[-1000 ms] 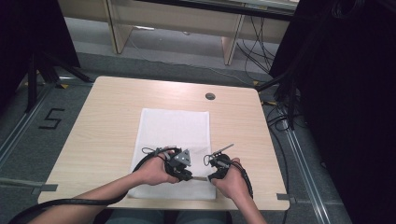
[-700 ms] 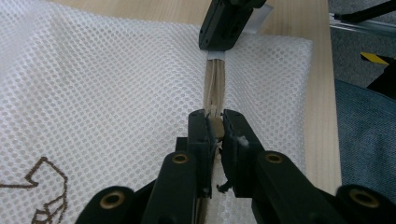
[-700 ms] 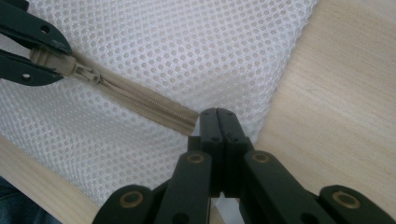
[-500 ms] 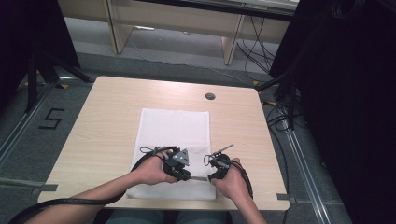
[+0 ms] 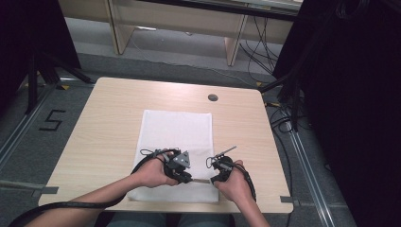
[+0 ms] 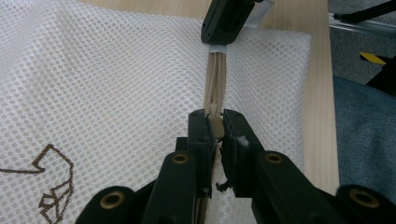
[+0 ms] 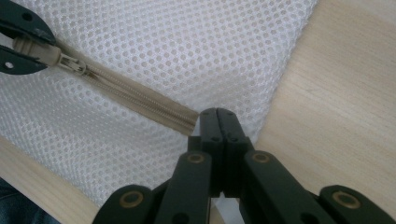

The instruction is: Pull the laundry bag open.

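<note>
A white mesh bag is laid flat on the wooden worktop, with its beige zipper running along the edge nearest the person. The left tool is clamped on the zipper pull, as seen in the left gripper view, where a brown line logo is printed on the mesh. The right tool is pressed together at the zipper's end, by the bag's corner; whether fabric is pinched there cannot be told.
</note>
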A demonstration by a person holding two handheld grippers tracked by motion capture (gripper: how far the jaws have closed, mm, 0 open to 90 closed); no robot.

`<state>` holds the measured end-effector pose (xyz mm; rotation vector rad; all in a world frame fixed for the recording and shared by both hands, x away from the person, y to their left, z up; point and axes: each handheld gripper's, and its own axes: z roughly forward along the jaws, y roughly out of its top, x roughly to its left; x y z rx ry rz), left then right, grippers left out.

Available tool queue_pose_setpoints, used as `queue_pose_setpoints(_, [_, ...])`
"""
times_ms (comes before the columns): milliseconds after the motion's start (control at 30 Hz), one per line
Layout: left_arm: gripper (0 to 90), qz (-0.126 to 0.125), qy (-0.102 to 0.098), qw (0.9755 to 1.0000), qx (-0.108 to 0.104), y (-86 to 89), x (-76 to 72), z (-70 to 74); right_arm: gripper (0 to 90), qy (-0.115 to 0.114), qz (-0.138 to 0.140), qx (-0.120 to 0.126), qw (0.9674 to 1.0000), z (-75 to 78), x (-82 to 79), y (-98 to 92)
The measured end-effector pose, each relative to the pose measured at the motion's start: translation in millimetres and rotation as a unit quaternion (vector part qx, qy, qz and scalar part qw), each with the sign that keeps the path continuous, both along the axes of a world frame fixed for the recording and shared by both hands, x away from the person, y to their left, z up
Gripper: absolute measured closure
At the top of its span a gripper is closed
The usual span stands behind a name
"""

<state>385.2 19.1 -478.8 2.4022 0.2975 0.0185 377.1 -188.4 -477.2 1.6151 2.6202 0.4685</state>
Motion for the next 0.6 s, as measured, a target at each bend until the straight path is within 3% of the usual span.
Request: queue_pose_setpoints(600, [81.8,0.005,0.005,1.0,-0.002,8.4,-1.1,0.2,90.0,-0.007,0.003,0.009,0.9999,-1.1,-0.3,-1.2])
